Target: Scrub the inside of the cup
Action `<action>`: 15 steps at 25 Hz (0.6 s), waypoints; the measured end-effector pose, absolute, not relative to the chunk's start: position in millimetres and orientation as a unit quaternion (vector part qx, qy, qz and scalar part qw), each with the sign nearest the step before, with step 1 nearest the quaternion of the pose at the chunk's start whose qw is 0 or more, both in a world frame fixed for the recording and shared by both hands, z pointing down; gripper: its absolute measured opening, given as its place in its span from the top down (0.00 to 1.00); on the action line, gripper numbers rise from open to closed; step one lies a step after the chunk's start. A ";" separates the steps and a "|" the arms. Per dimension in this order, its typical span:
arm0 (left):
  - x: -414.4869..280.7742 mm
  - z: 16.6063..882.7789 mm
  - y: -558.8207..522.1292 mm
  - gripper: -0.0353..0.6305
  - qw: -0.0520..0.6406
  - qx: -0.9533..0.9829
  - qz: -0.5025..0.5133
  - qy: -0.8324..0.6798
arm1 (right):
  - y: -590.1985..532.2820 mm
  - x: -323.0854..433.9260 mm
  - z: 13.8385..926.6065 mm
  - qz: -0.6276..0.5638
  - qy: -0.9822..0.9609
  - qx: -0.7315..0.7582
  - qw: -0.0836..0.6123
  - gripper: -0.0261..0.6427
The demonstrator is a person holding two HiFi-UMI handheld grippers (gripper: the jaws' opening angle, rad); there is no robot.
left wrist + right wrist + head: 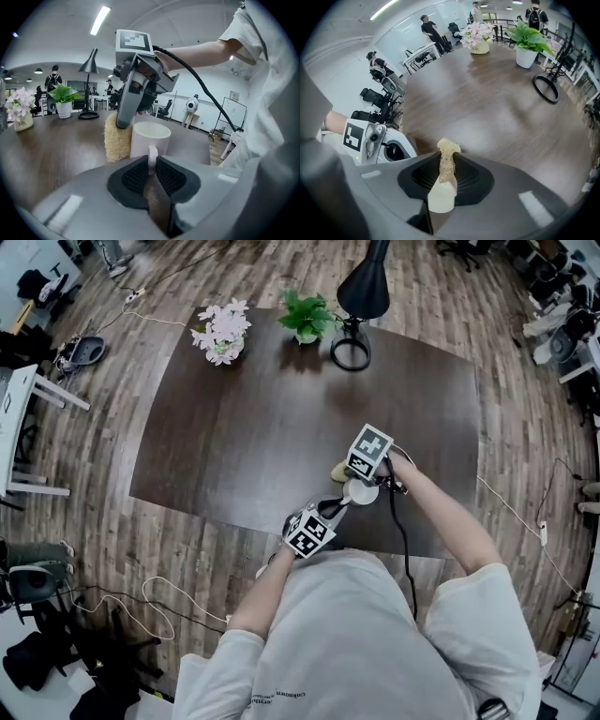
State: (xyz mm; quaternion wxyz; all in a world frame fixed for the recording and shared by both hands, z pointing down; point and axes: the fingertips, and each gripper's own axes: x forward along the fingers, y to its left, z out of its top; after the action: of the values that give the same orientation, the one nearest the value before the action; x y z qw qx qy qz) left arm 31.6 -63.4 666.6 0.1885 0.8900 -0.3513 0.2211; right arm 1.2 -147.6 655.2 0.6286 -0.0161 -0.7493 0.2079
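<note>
- Dark desk [244, 427]; white cup [360, 491] upright near its 5 o'clock edge.
- Left gripper [151, 165]: fingers [135, 178] clenched on the cup's handle [152, 154].
- Right gripper [446, 172]: fingers [468, 177] grasping loofah sponge [447, 152], outside the cup at its 10 o'clock.

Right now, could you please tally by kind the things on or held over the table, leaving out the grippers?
Cup: 1
Loofah scrubber: 1
Potted plants: 2
Desk lamp: 1
Total: 5
</note>
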 end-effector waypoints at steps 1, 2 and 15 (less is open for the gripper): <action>31.4 666.9 -63.3 0.87 0.189 0.888 0.222 -0.356 | -148.9 2.8 655.0 0.205 -0.751 -0.017 0.628 0.80; 31.0 667.1 -63.4 0.87 0.190 0.886 0.222 -0.360 | -150.5 4.4 654.8 0.203 -0.752 -0.019 0.627 0.80; 23.3 670.6 -64.5 0.86 0.211 0.847 0.210 -0.441 | -167.1 39.7 658.3 0.224 -0.767 -0.019 0.601 0.80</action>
State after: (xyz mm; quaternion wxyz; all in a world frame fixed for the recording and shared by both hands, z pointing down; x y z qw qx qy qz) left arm 23.3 -64.5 670.6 0.2107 0.8471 -0.4406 0.2097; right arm 39.7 -167.1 658.3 0.6010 -0.0195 -0.7671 0.2236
